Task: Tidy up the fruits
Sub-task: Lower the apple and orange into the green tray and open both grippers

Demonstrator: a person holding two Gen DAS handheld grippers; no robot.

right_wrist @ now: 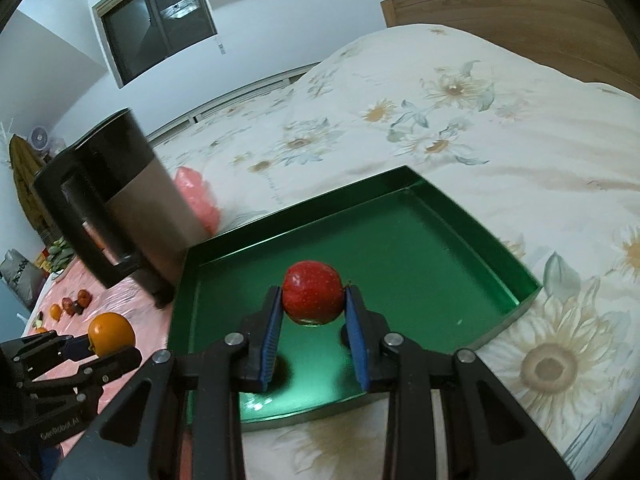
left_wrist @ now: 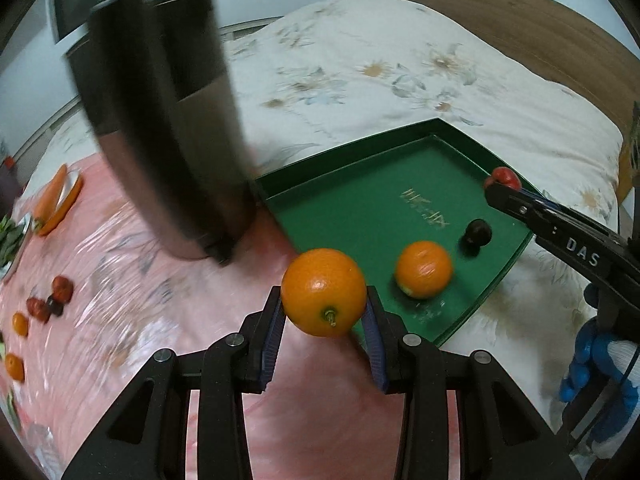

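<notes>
My left gripper [left_wrist: 325, 309] is shut on an orange [left_wrist: 323, 292] and holds it above the pink sheet, just left of the green tray [left_wrist: 360, 208]. In the tray lie another orange [left_wrist: 423, 269] and a dark round fruit [left_wrist: 477, 233]. My right gripper [right_wrist: 313, 299] is shut on a red fruit [right_wrist: 312, 293] and holds it over the green tray [right_wrist: 400, 240]. The right gripper also shows in the left wrist view [left_wrist: 505, 184], over the tray's right side. The left gripper with its orange [right_wrist: 111, 333] shows at the lower left of the right wrist view.
A tall black and steel kettle [left_wrist: 168, 128] stands left of the tray. Small red, dark and orange fruits [left_wrist: 52, 304] lie on the pink sheet at far left, near a carrot [left_wrist: 50, 196] and greens. A flowered quilt [right_wrist: 440, 120] lies behind the tray.
</notes>
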